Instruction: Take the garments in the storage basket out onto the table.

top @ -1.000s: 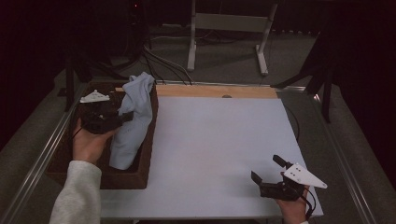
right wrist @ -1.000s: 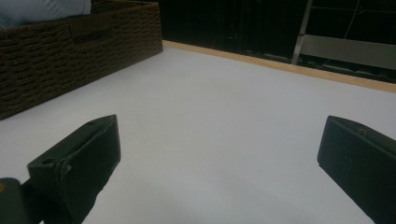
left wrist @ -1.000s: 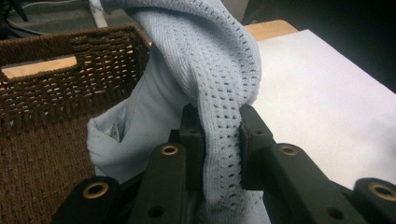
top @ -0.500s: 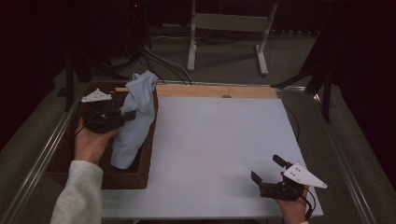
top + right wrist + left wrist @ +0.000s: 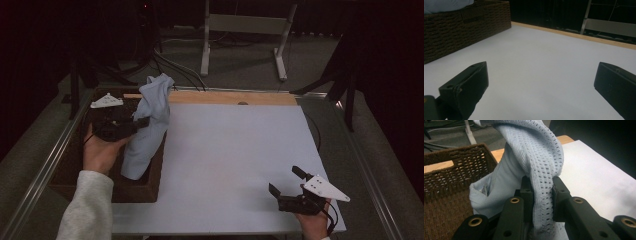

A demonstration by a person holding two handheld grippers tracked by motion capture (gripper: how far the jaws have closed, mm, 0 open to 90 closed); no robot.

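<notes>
- The white table top (image 5: 235,165) spreads out in front of me, with a strip of bare wood (image 5: 225,98) along its far edge and a metal rail (image 5: 45,170) down its left side.
- The brown woven basket (image 5: 145,189) sits on the left part of the table, its right wall next to the white surface. In my right gripper view I see its wicker side (image 5: 454,27) off to the upper left, with a bit of pale cloth showing above its rim.
- The light blue knitted cloth (image 5: 150,125) is the thing I am working with. It is lifted partly out of the basket: its top rises above the rim near the far end, and its lower end hangs down inside the basket.
- My left gripper (image 5: 131,125) is over the basket, held in my left hand (image 5: 102,152). Its jaws are pinching a fold of the cloth (image 5: 541,170); from its own camera I see the open-knit band squeezed between the two black pads, with smoother fabric hanging behind.
- My right gripper (image 5: 287,182) rests low at the near right corner of the table, well apart from the basket. Its jaws are spread wide with nothing between them, just bare white surface (image 5: 544,75).
</notes>
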